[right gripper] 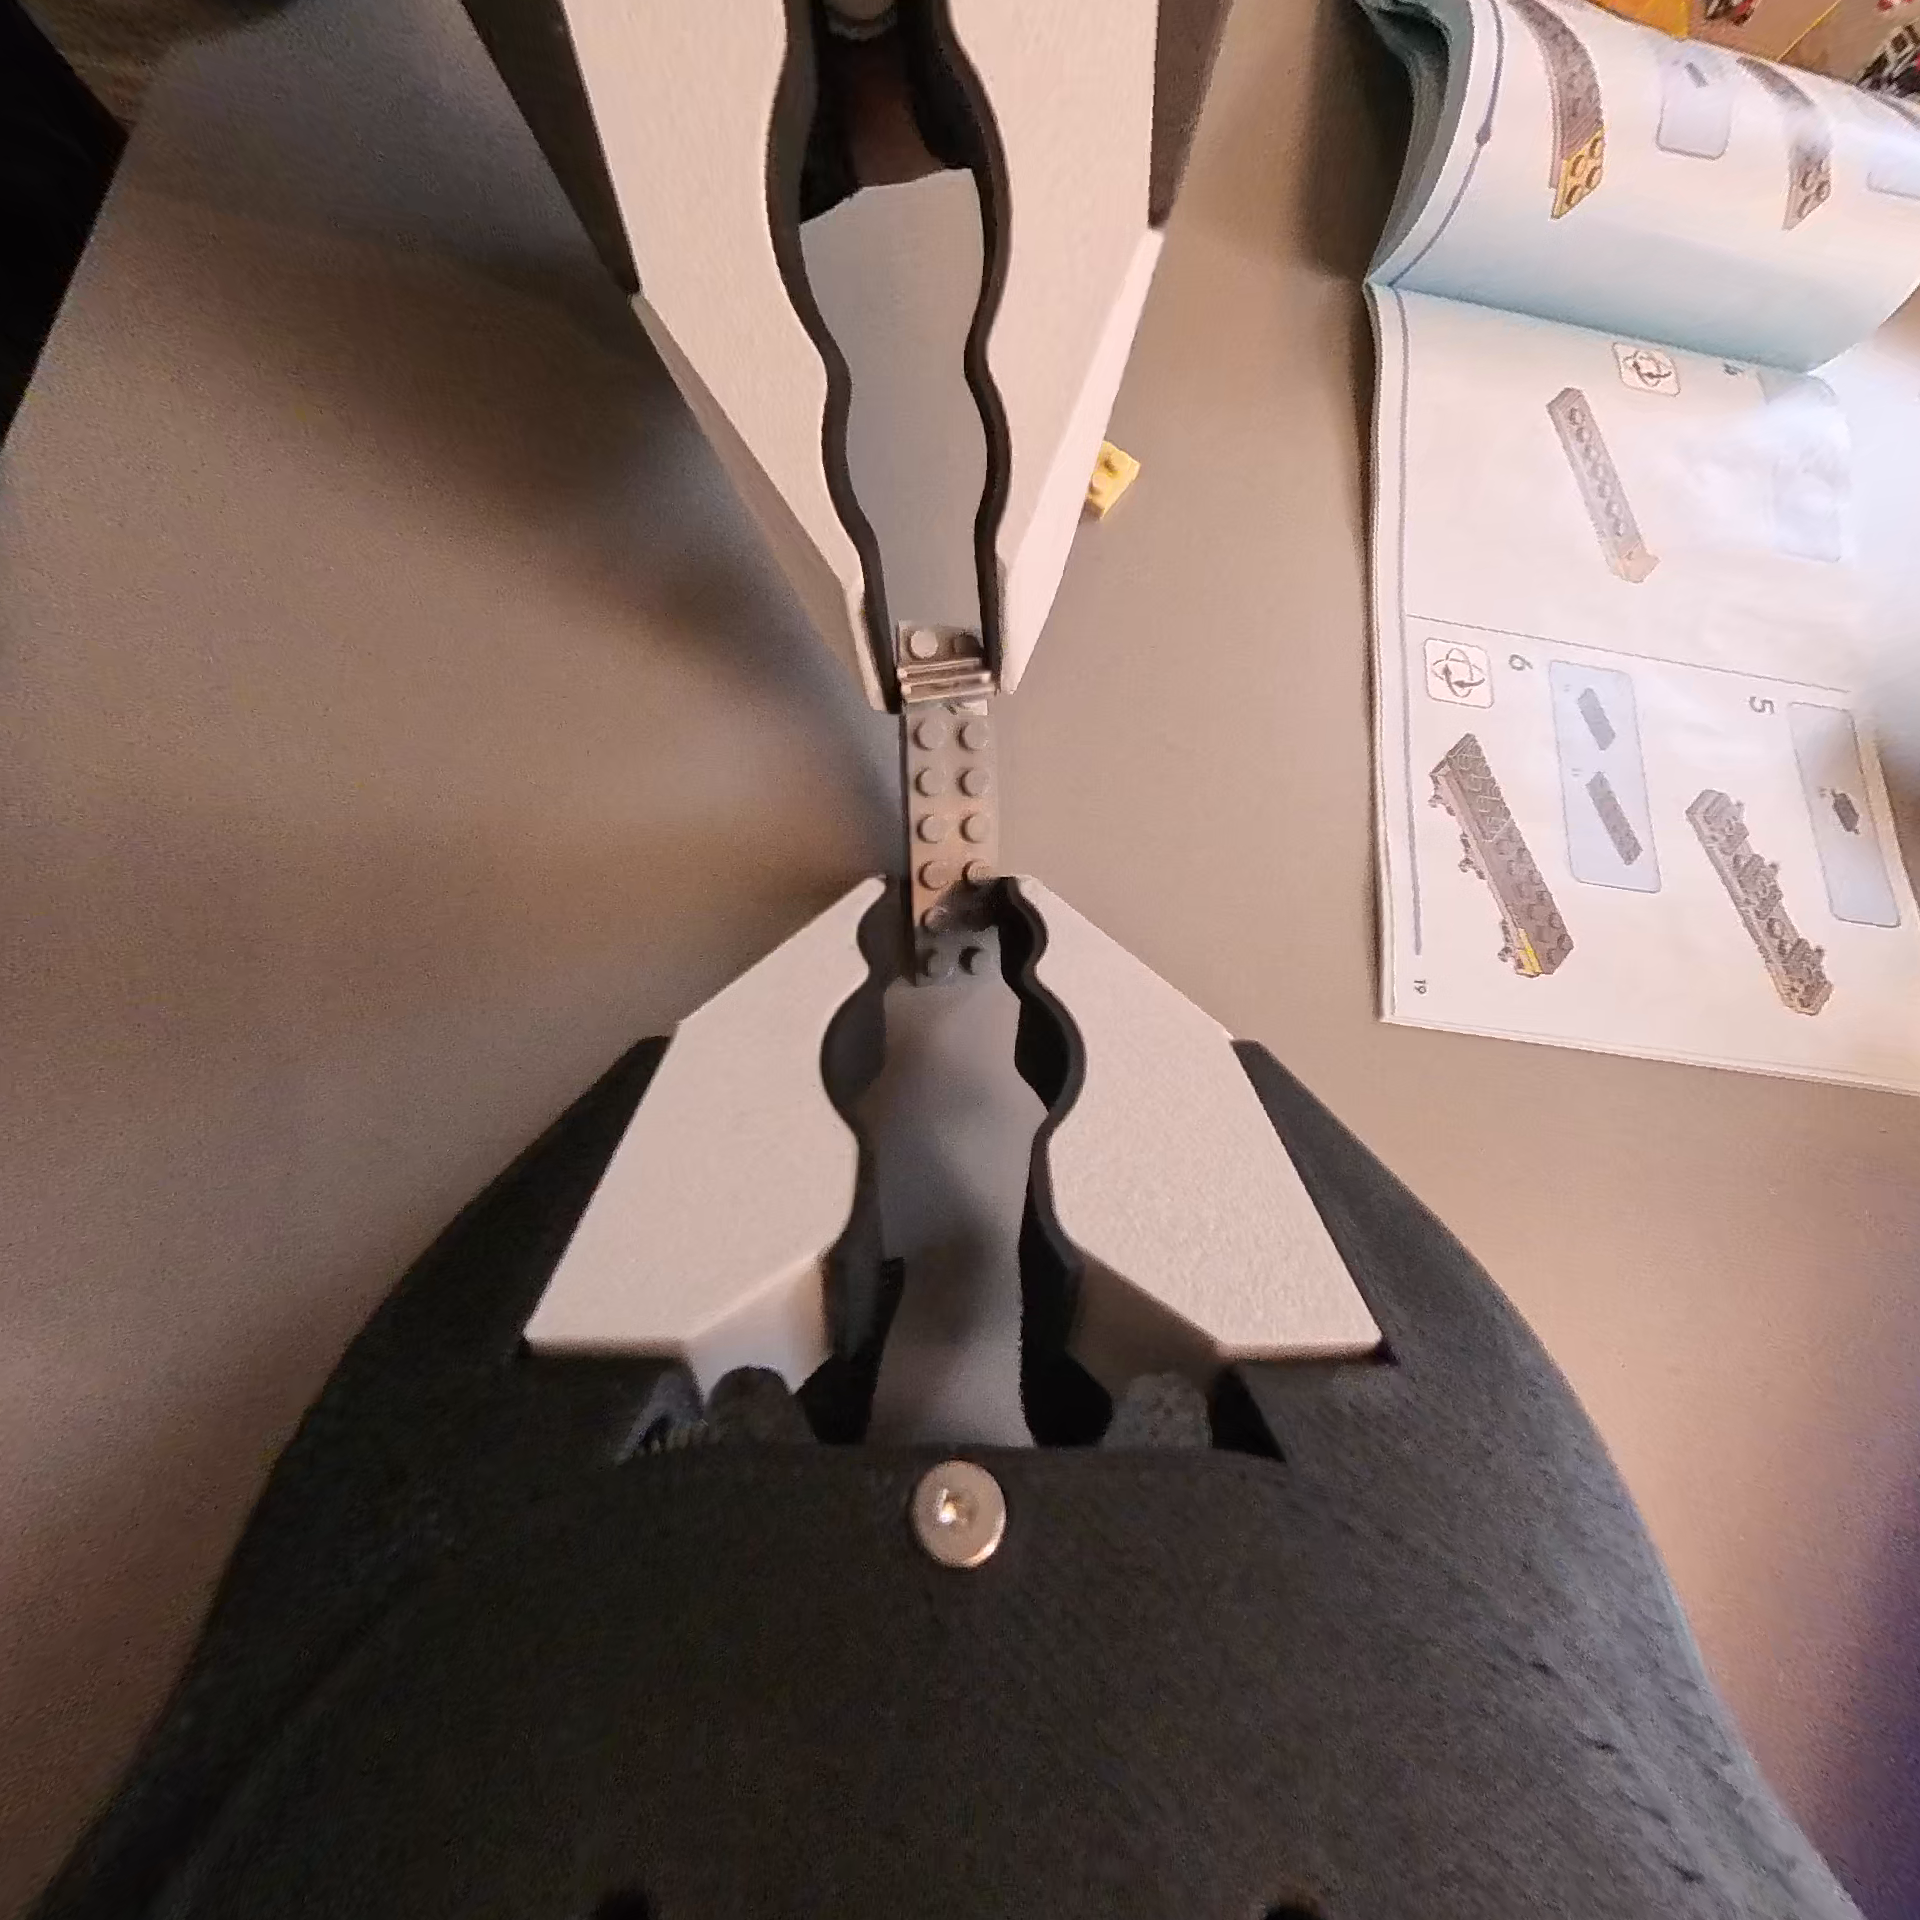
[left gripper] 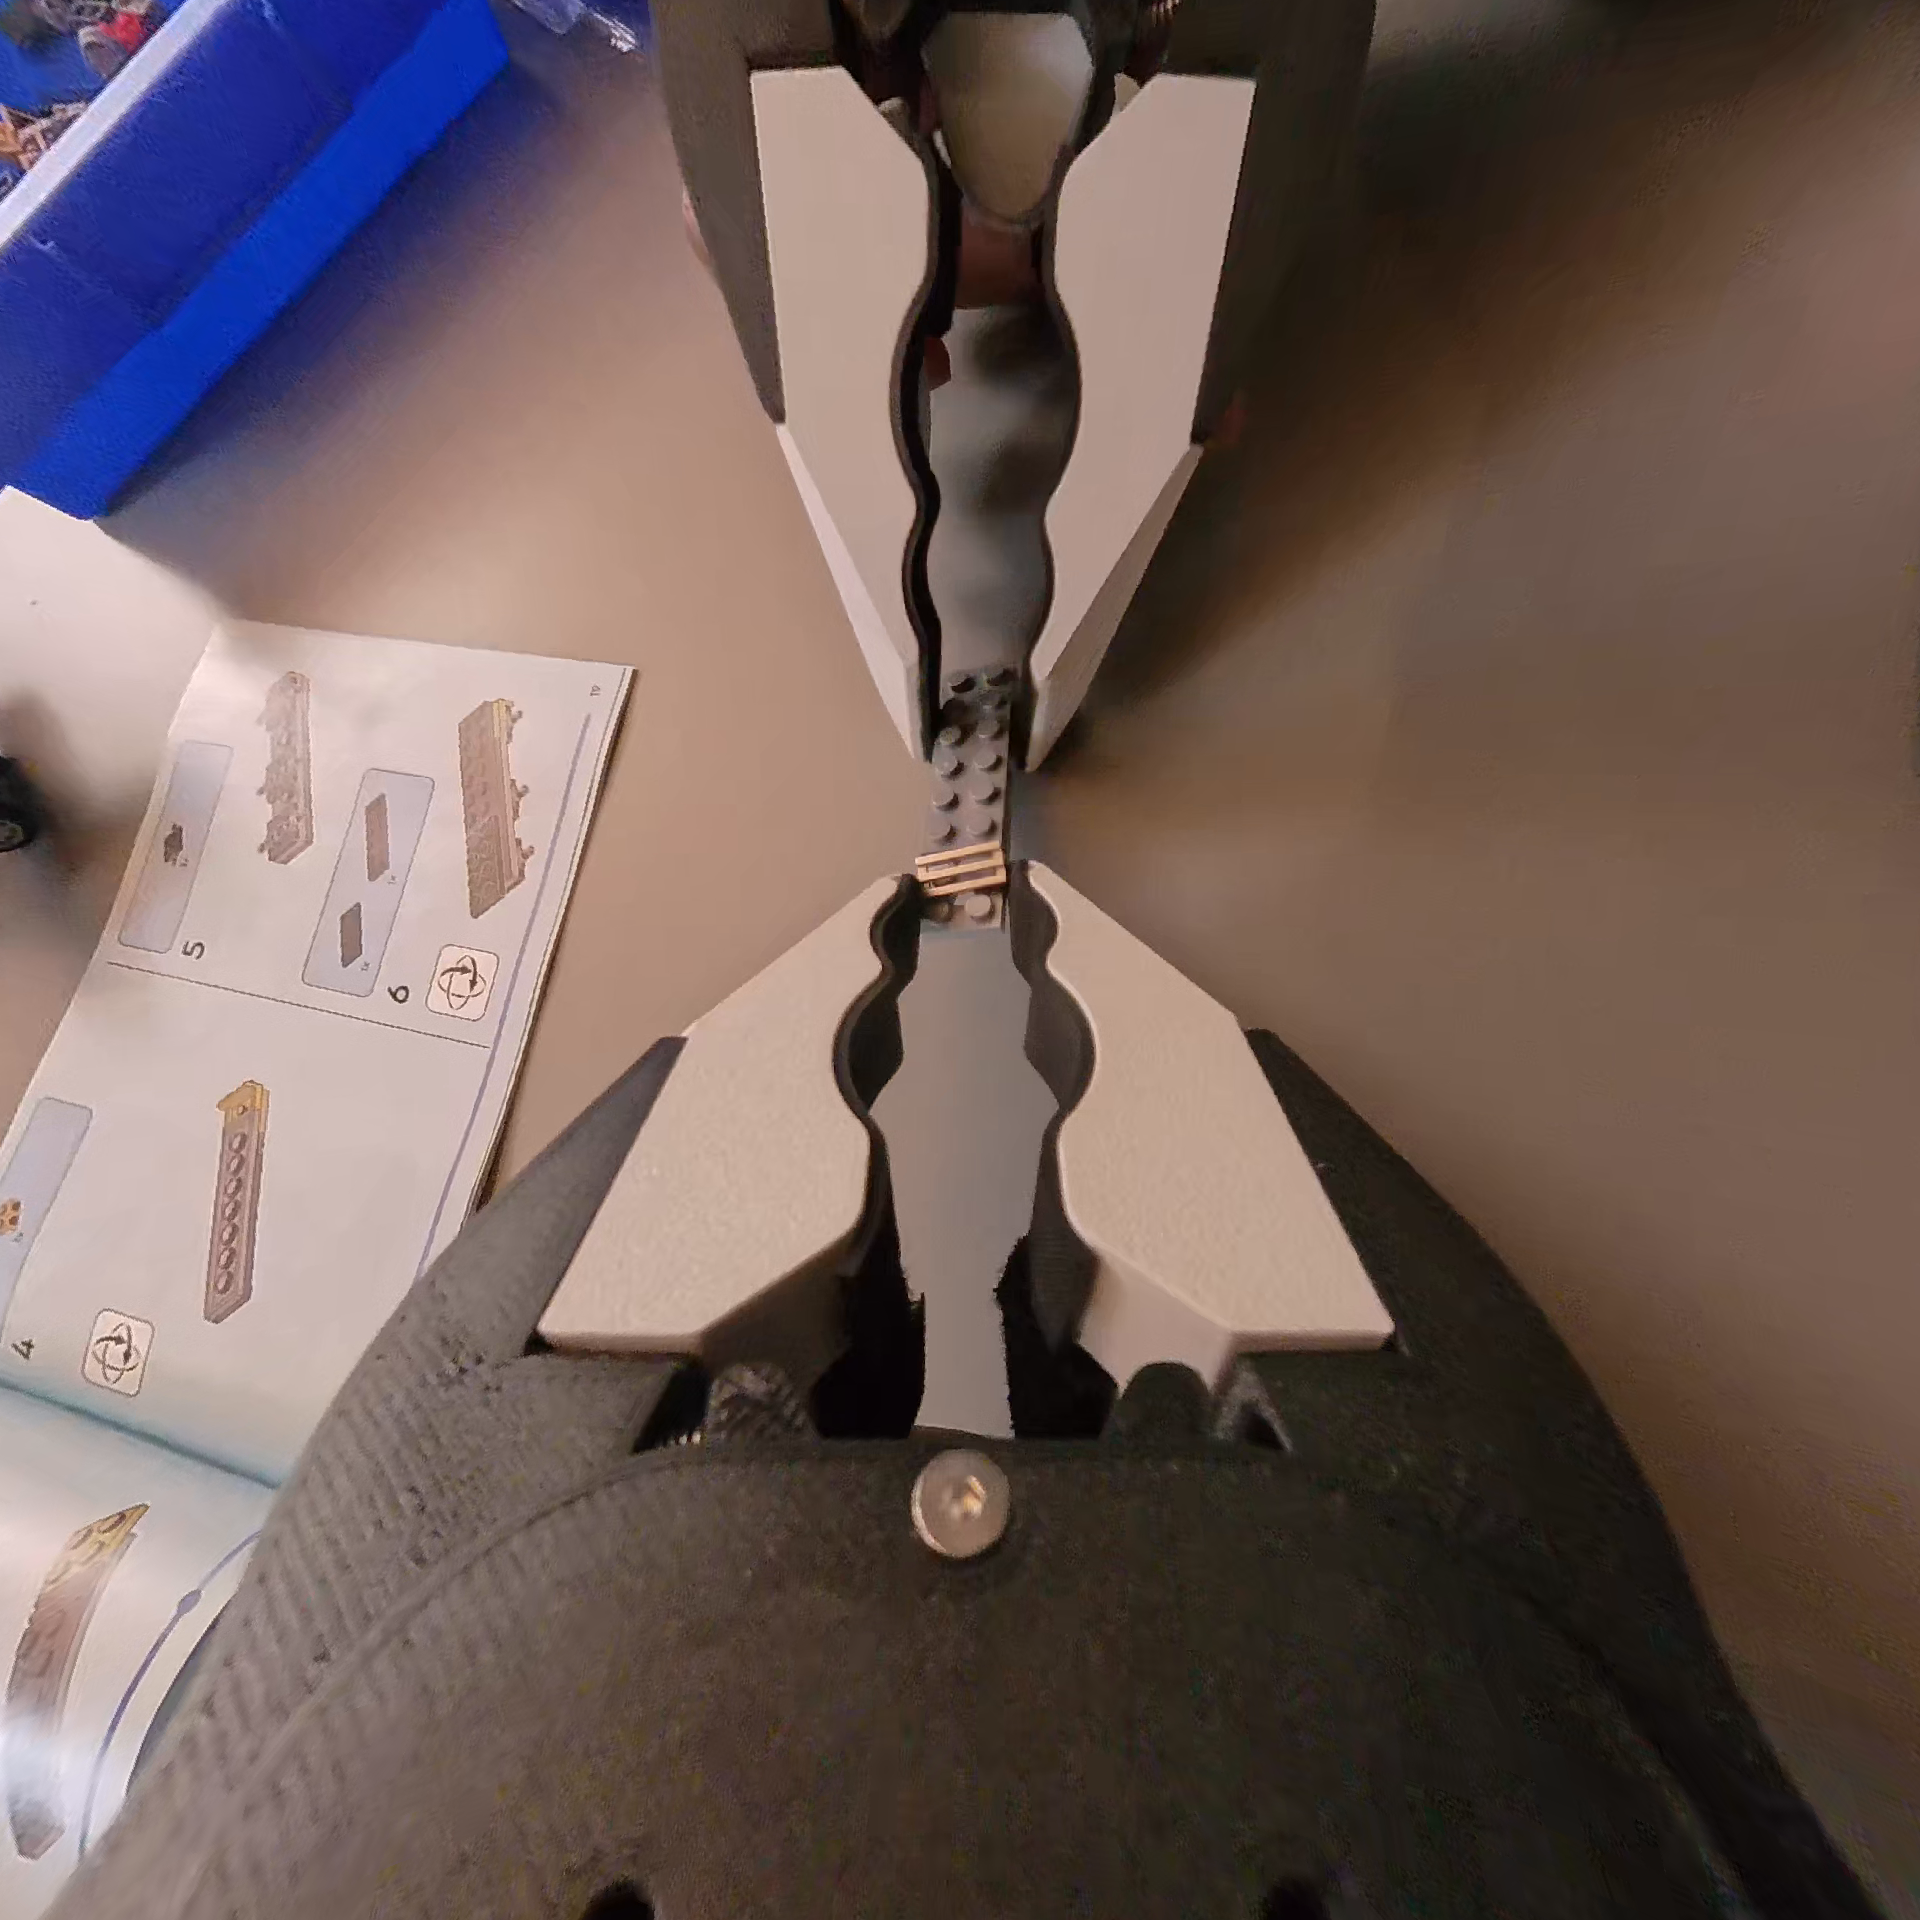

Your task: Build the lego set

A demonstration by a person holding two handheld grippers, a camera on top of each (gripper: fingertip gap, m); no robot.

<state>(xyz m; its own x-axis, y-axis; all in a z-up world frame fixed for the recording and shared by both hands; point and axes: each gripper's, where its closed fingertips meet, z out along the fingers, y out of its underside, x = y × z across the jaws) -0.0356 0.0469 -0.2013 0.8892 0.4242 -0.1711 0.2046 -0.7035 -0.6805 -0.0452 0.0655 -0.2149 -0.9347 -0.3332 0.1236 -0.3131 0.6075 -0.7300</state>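
Note:
A long grey studded lego plate is held end to end between both grippers over the brown table. My left gripper is shut on its near end, where a small pale clip piece sits across the plate. My right gripper comes in from the far side and is shut on the other end. In the right wrist view the same plate runs from my right gripper to my left gripper, with the clip piece at the far end.
An open instruction booklet lies on the table beside the grippers; it also shows in the right wrist view. A blue parts bin stands at the far left. A small yellow lego piece lies behind the left gripper's finger. My left and right fingertips are right by each other.

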